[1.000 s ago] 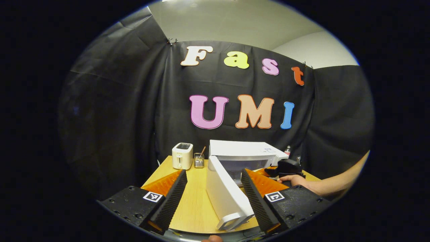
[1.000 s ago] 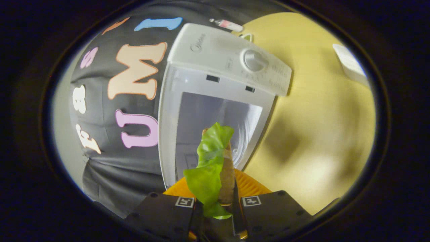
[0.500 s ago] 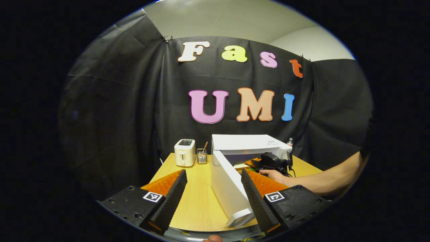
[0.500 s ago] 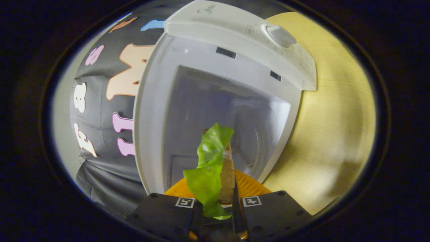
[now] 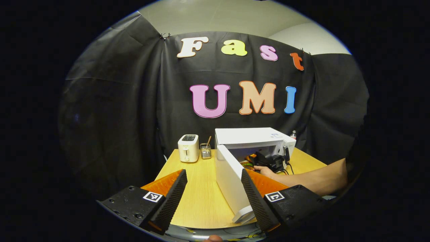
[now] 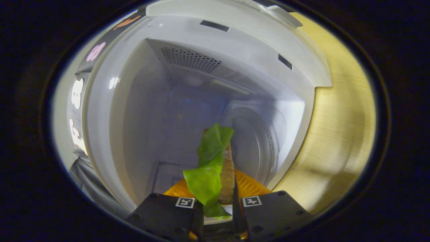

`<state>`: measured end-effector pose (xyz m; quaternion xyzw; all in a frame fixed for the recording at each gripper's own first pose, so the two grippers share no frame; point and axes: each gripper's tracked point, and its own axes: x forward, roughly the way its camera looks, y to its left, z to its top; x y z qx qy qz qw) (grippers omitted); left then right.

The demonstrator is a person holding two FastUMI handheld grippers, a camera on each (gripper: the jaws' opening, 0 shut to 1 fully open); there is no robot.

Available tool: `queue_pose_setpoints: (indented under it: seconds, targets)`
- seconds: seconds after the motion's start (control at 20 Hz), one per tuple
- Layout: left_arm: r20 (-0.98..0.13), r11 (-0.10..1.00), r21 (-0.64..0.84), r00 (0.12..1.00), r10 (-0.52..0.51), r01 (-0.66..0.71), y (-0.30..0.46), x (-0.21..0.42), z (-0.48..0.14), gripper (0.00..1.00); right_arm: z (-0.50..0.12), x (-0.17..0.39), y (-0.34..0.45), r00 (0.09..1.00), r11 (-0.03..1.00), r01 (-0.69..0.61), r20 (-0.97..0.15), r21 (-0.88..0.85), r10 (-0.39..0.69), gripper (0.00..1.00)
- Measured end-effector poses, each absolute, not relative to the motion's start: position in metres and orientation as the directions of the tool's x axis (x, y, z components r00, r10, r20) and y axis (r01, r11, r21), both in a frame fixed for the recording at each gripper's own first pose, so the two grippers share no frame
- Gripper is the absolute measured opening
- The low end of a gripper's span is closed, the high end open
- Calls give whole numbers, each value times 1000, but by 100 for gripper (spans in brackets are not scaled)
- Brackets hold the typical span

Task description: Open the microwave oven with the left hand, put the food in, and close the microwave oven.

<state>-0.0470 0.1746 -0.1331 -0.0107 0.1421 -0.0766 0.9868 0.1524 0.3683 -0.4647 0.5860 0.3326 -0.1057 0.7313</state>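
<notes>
The white microwave (image 5: 250, 137) stands on the wooden table (image 5: 198, 188) with its door (image 5: 230, 183) swung wide open. My left gripper (image 5: 213, 188) hangs open in front of the table, well back from the door, holding nothing. In the left gripper view a hand holds the right gripper (image 5: 267, 159) at the oven's mouth. In the right gripper view my right gripper (image 6: 216, 201) is shut on the food (image 6: 211, 168), a green lettuce leaf against a slice of bread, at the threshold of the microwave cavity (image 6: 201, 101). The round glass turntable (image 6: 258, 141) lies ahead.
A white toaster (image 5: 188, 153) and a small glass holder with sticks (image 5: 205, 150) stand at the table's back left. A small bottle (image 5: 293, 134) shows behind the microwave. A cable (image 5: 287, 169) runs from the right gripper over the table. A bare forearm (image 5: 315, 178) reaches in from the right.
The right gripper has carried the food forward from in front of the oven to its cavity mouth. The left gripper has drawn back from the door, staying open.
</notes>
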Motion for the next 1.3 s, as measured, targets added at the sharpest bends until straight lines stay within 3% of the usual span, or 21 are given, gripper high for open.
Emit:
queue_pose_setpoints:
  seconds: [0.25,0.3,0.35,0.4,0.45,0.5,0.55,0.6,0.65,0.95,1.0,1.05,1.15,1.2,1.25,1.3]
  targets:
    - [-293,991,-31,947,-130,126,181,-44,-135,95,-469,155,376,759,319,525,-603,789,244,37]
    - [-294,991,-21,947,-129,129,180,-44,-135,95,-470,155,375,760,344,516,-604,785,240,37]
    - [-287,992,-10,950,-126,128,180,-43,-134,95,-469,155,375,765,372,499,-600,783,236,29]
    - [-281,992,-3,952,-124,128,180,-41,-132,95,-472,153,373,758,417,493,-612,764,226,40]
    - [-279,992,2,953,-120,125,181,-40,-132,95,-475,152,371,757,466,478,-619,744,211,33]
    - [-280,993,1,953,-116,122,182,-41,-132,95,-476,155,371,760,511,455,-617,730,204,46]
    - [-284,993,1,952,-113,118,182,-41,-133,92,-477,156,373,761,561,423,-615,712,206,48]
    - [-288,993,0,951,-109,114,182,-41,-133,92,-478,156,375,759,616,387,-616,686,209,63]
    - [-293,994,0,950,-108,113,183,-42,-135,92,-477,155,376,760,668,351,-616,656,205,64]
    - [-282,993,39,955,-95,110,187,-40,-128,95,-476,158,361,762,880,215,-636,423,120,95]
    - [-281,993,40,955,-98,114,186,-41,-128,95,-474,156,359,761,899,194,-639,392,114,92]
    - [-283,992,39,954,-102,118,184,-41,-129,95,-473,160,358,766,909,178,-633,377,112,100]
    - [-283,992,32,953,-111,124,180,-42,-129,95,-468,162,353,768,924,164,-633,346,101,100]
    - [-286,991,28,952,-114,127,179,-42,-129,95,-464,163,352,772,930,147,-627,337,106,94]
    - [-287,991,30,951,-113,127,179,-43,-130,95,-463,165,351,774,937,127,-623,325,112,100]
    - [-281,991,30,953,-115,129,178,-43,-128,94,-460,167,350,778,943,107,-617,314,117,94]
